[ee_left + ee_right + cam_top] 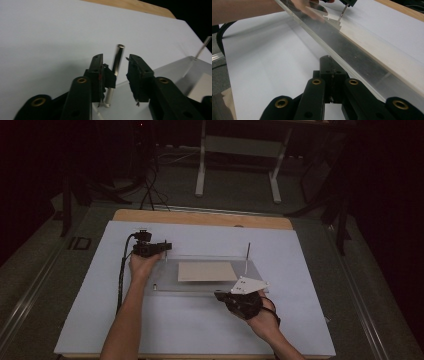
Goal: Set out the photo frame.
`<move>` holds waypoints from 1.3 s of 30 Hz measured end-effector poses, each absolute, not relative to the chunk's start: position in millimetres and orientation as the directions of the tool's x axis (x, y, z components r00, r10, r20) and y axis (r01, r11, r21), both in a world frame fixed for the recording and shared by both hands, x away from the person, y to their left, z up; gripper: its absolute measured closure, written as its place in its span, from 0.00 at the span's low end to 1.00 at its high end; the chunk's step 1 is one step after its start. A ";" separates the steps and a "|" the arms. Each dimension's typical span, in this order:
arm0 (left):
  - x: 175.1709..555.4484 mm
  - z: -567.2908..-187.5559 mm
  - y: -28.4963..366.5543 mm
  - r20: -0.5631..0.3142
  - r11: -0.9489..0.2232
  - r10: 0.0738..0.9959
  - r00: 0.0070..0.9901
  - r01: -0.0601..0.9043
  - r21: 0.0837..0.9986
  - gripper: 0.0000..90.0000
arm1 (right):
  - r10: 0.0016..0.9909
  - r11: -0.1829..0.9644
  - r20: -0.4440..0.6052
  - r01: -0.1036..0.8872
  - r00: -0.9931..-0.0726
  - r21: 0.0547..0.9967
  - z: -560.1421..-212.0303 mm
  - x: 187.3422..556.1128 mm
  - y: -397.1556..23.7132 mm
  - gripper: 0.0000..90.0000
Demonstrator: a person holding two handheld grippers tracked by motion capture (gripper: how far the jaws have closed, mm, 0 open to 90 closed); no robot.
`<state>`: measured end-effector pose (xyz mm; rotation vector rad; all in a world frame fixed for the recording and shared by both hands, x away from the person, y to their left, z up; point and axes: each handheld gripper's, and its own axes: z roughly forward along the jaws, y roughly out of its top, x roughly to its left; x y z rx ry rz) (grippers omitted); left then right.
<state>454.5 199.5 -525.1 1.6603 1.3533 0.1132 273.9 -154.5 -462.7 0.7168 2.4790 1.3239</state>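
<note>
Steel pin (114, 75) upright at clear plate's (167, 285) corner, between your spread left tool (115, 72); right tool (331, 72) pressed together at plate edge. Risk: off-centre closing could tilt it

A wooden table (200, 217) is covered by a white sheet (200, 325), with a strip of bare wood left showing along the far edge. Beyond it, a grey floor (240, 195) is seen, on which a white-legged frame (201, 170) is set. Black cables (150, 190) are trailed across the floor at far left. A dark stand (342, 220) is placed at the right, in deep shadow.
</note>
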 end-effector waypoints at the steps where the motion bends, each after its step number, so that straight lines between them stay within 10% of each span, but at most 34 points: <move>1: 453.4 -524.4 199.2 -0.459 0.064 0.801 0.385 0.707 0.705 0.70 | 0.527 0.468 0.017 0.306 -0.850 0.829 -462.2 274.3 -154.6 1.00; 39: 380.1 -494.4 211.6 -0.295 -0.052 0.773 0.561 0.520 0.853 0.68 | 0.553 0.419 0.036 0.315 -0.832 0.852 -444.2 287.2 -156.6 1.00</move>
